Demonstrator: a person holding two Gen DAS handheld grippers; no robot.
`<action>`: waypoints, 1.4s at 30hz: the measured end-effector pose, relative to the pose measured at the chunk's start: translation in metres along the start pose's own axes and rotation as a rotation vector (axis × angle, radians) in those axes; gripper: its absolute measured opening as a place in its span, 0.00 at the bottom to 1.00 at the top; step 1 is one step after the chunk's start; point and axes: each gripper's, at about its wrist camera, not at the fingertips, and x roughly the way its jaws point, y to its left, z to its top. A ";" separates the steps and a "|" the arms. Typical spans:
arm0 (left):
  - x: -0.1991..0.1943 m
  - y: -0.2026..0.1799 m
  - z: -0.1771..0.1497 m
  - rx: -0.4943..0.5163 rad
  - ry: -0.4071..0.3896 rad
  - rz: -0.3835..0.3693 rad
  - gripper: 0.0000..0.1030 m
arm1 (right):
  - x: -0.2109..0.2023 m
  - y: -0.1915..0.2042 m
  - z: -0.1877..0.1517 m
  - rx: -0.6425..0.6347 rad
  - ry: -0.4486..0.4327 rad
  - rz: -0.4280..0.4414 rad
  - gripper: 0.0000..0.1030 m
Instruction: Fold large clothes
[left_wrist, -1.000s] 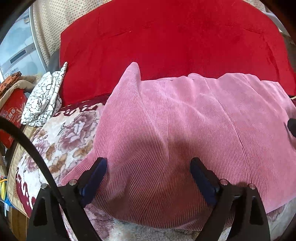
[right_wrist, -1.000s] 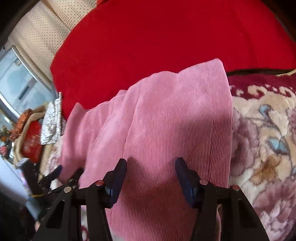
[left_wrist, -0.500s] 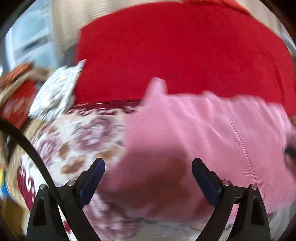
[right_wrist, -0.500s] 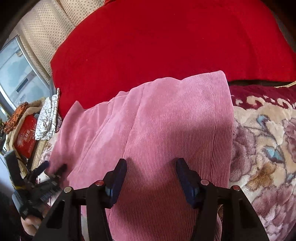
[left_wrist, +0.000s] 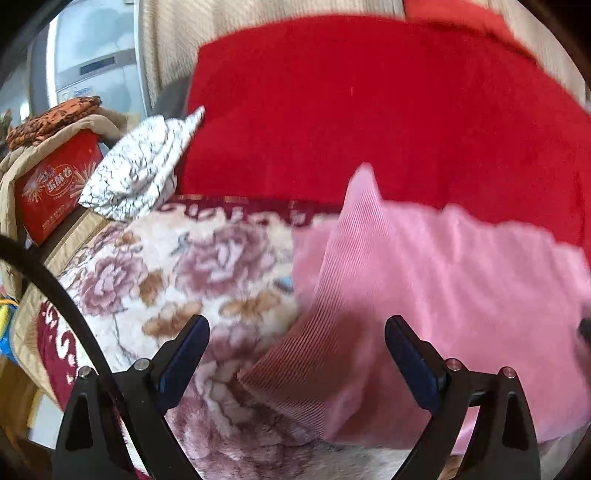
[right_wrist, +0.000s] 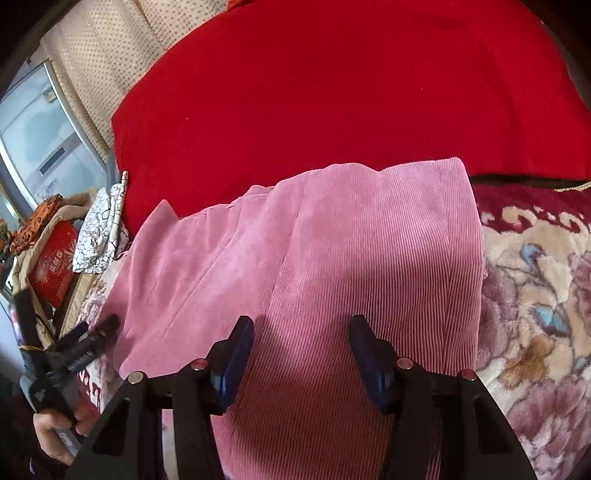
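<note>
A pink corduroy garment (right_wrist: 332, 251) lies spread on a floral blanket (right_wrist: 535, 295). In the left wrist view the garment (left_wrist: 424, 295) fills the right half, its left corner lying between my fingers. My left gripper (left_wrist: 297, 354) is open and empty over that left edge; it also shows in the right wrist view (right_wrist: 88, 339) at the garment's left side. My right gripper (right_wrist: 301, 350) is open and empty, hovering over the garment's near right part.
A large red cushion (left_wrist: 369, 118) stands behind the garment. A white crackle-patterned cloth (left_wrist: 144, 166) and a red box (left_wrist: 55, 188) sit at the far left. The floral blanket (left_wrist: 184, 277) lies bare to the left. A window (right_wrist: 40, 140) is at the left.
My left gripper has swung left, from over the garment's middle to its left edge, with more blanket in view. My right gripper has stayed open over the garment.
</note>
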 end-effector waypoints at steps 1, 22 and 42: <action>-0.004 0.000 0.003 -0.014 -0.018 -0.020 0.94 | -0.004 0.000 0.001 0.012 -0.016 0.020 0.56; 0.011 -0.061 0.006 0.097 0.013 -0.118 0.94 | -0.023 -0.035 0.016 0.086 -0.127 -0.011 0.56; 0.050 -0.044 -0.002 0.085 0.172 -0.021 0.95 | 0.001 -0.016 0.003 0.005 -0.039 -0.087 0.55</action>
